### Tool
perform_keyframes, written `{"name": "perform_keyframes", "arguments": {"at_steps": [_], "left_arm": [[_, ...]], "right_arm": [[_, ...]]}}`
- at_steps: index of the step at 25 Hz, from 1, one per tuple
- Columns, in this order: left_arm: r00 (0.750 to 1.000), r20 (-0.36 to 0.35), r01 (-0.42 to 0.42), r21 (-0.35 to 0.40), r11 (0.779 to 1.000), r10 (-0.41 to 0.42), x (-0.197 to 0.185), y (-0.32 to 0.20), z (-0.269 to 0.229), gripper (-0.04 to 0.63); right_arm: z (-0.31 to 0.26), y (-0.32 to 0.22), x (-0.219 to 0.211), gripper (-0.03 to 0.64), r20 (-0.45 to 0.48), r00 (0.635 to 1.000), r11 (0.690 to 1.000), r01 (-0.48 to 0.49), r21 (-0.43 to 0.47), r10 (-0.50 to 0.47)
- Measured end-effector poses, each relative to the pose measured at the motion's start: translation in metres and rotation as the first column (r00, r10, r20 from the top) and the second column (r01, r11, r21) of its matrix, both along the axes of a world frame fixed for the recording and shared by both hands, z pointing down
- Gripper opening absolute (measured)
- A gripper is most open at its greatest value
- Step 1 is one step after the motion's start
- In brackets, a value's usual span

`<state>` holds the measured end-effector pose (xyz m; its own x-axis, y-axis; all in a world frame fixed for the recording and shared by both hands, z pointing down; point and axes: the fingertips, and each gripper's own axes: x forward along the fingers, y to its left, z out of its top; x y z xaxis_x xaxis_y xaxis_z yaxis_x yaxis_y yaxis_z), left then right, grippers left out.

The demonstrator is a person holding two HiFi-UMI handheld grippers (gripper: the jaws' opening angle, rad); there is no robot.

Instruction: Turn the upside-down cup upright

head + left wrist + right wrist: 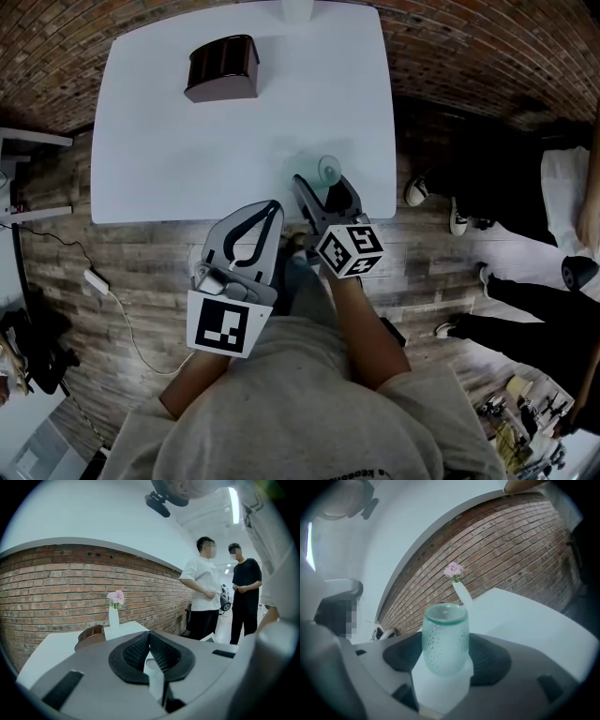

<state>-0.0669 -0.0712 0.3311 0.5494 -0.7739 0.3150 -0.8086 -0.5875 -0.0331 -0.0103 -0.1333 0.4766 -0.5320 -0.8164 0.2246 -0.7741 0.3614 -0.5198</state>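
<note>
My right tongs (pixel 322 186) pinch the bumpy green glass cup (pixel 445 637), with one dark pad on each side of it. The cup is over the white table (pixel 187 141), close to the near edge. My left tongs (pixel 149 638) are pressed together with nothing in them, just off that edge, beside the right ones.
</note>
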Motion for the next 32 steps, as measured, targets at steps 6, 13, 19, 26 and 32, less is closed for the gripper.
{"name": "perform_keyframes", "arguments": {"at_steps": [6,13,19,26,32], "left_arm": [[1.000,0.000,-0.008,-0.002,1.000,0.008,0.004,0.002,0.003,0.011],[1.000,0.004,-0.016,-0.003,1.000,0.016,0.003,0.001,0.003,0.010],[1.000,-0.005,-0.010,-0.009,1.000,0.010,0.001,0.000,0.005,0.010],[1.000,0.004,-0.008,-0.027,1.000,0.008,0.000,-0.002,0.014,0.011],[1.000,0.031,0.001,-0.053,0.999,0.000,-0.002,-0.010,0.032,0.011]], "right_arm": [[-0.002,0.000,0.005,0.310,0.221,0.974,0.999,-0.044,-0.028,0.049],[-0.004,-0.002,0.004,0.310,0.387,0.919,0.996,-0.055,-0.068,0.077],[-0.007,-0.003,0.001,0.310,0.527,0.846,0.996,-0.043,-0.080,0.079],[-0.015,-0.001,-0.002,0.310,0.657,0.752,0.997,-0.015,-0.069,0.057],[-0.008,-0.001,-0.002,0.310,0.716,0.694,0.996,-0.012,-0.092,0.074]]}}
